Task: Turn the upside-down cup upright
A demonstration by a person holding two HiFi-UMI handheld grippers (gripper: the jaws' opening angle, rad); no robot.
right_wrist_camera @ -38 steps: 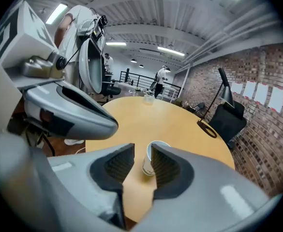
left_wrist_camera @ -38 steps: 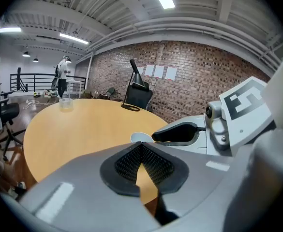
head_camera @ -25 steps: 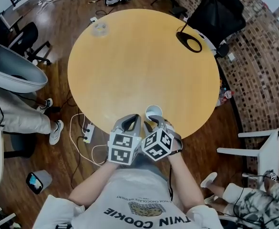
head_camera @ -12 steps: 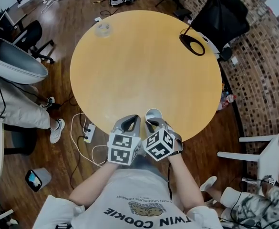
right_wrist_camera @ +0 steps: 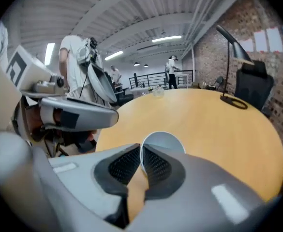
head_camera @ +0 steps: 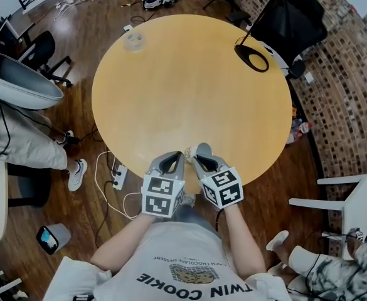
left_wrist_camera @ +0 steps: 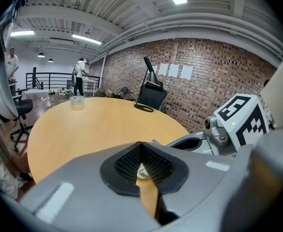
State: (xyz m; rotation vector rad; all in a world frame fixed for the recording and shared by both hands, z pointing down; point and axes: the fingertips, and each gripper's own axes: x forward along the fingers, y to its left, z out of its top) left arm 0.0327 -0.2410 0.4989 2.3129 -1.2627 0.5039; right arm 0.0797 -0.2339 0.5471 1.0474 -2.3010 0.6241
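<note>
A pale paper cup [head_camera: 204,148] stands at the near edge of the round wooden table [head_camera: 189,74]. My right gripper [head_camera: 199,151] is shut on its rim. In the right gripper view the pads pinch the cup's wall [right_wrist_camera: 142,153], and the round open mouth of the cup [right_wrist_camera: 165,140] shows just beyond the jaws. My left gripper [head_camera: 177,155] hangs close beside it on the left. Its jaws meet at the tips [left_wrist_camera: 141,146] with nothing held. A small pale thing [head_camera: 187,150] lies between the two grippers; I cannot tell what it is.
A black ring-shaped lamp base [head_camera: 252,55] sits at the table's far right and a clear round object [head_camera: 133,39] at its far left. A black chair [head_camera: 290,17] stands behind. A seated person's legs [head_camera: 20,149] and a power strip [head_camera: 117,175] are on the left.
The right gripper has rolled, so its marker cube now faces up, and its jaws have closed on the cup's rim. The cup's mouth shows less in the head view. The left gripper kept still.
</note>
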